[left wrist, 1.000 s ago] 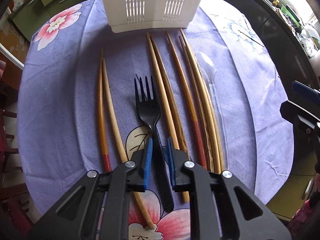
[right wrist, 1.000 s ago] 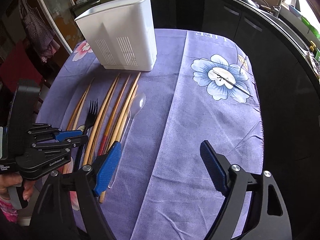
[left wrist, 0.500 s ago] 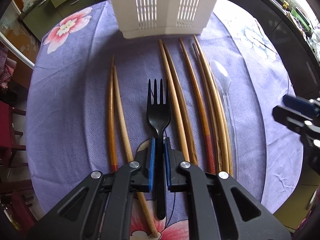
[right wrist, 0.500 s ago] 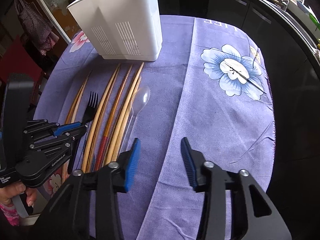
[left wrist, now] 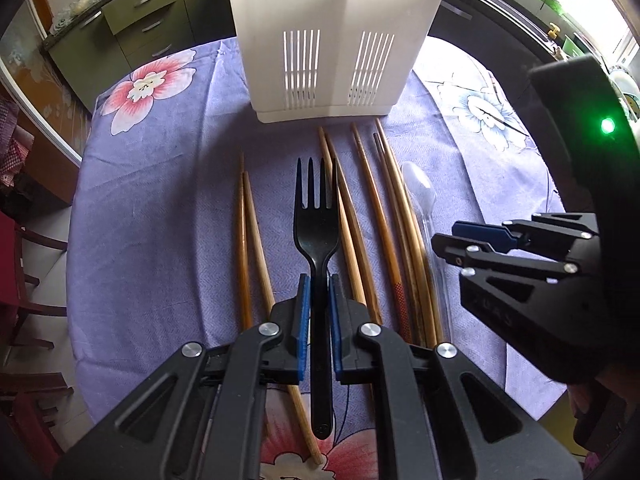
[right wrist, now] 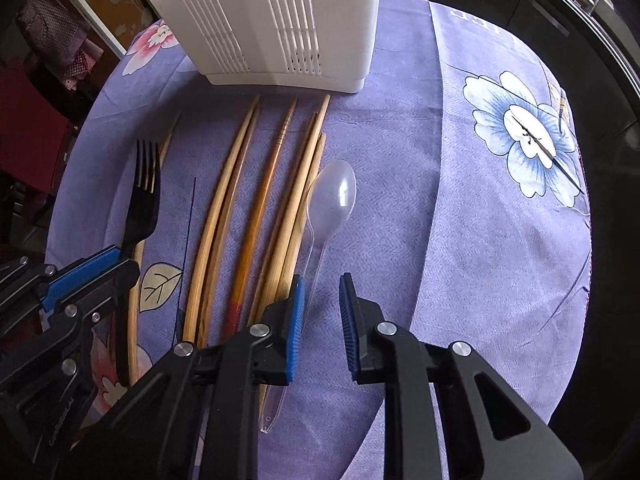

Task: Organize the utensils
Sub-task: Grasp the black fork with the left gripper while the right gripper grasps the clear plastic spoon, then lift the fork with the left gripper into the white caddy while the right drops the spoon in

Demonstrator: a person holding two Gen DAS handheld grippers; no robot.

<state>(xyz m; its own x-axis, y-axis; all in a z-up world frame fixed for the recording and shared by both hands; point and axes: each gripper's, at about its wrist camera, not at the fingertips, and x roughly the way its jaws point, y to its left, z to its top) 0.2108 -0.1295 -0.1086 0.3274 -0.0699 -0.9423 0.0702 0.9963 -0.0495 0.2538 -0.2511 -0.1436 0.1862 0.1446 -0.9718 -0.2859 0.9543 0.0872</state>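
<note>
Purple floral cloth [left wrist: 160, 240]; left tool [left wrist: 318, 300] clamps glossy black fork [left wrist: 316, 216].

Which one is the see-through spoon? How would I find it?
Find the white slotted caddy on the purple cloth. In front lies a row of wooden chopsticks; the spoon lies at their right edge. It alone is clear plastic.

Utensil caddy [left wrist: 336, 40] stood at tablecloth's [left wrist: 160, 220] far side; nearer than it lay chopsticks [left wrist: 360, 220], fork [left wrist: 316, 220] among them, spoon [right wrist: 332, 200] rightmost.
</note>
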